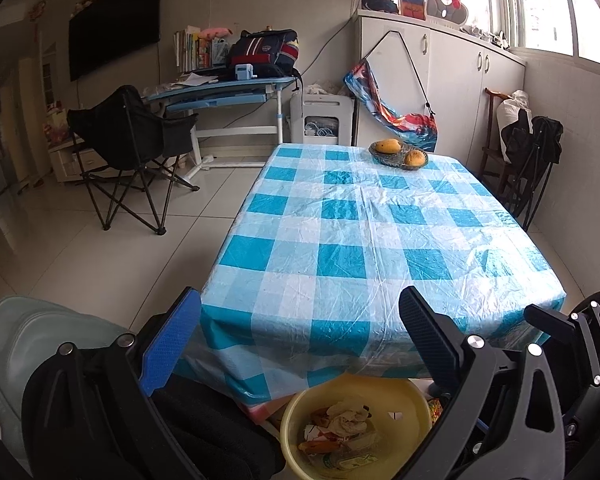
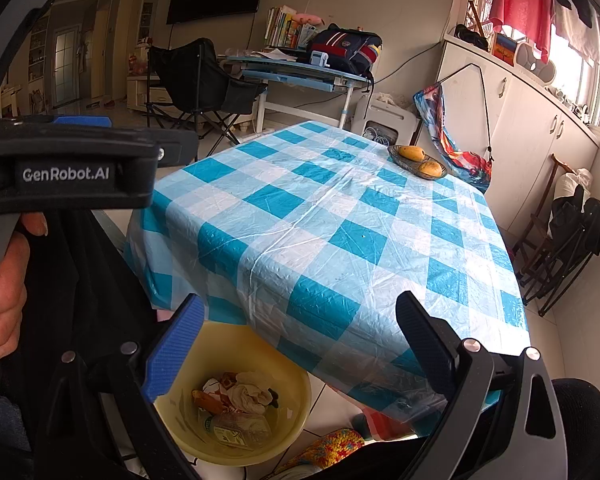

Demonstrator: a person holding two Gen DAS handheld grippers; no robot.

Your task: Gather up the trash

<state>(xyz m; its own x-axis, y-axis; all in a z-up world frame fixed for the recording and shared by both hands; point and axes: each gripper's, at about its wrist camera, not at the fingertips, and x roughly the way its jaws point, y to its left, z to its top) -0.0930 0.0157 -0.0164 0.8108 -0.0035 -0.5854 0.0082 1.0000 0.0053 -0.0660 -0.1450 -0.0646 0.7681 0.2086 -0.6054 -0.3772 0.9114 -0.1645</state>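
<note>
Both tongs wide and empty, left tongs (image 1: 300,334) and right tongs (image 2: 300,338) above the near counter (image 1: 380,216) edge, with the trash (image 2: 240,404) a jumbled, hard-to-read pile in the yellow basin (image 2: 292,420) on the floor, its rim partly hidden under the tablecloth overhang.

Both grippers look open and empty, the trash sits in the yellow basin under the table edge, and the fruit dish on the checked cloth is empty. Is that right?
Not quite: the fruit dish holds yellow-orange fruit, as the left wrist view shows. The rest stands: left gripper and right gripper are open and empty, and the trash lies in the yellow basin.
</note>
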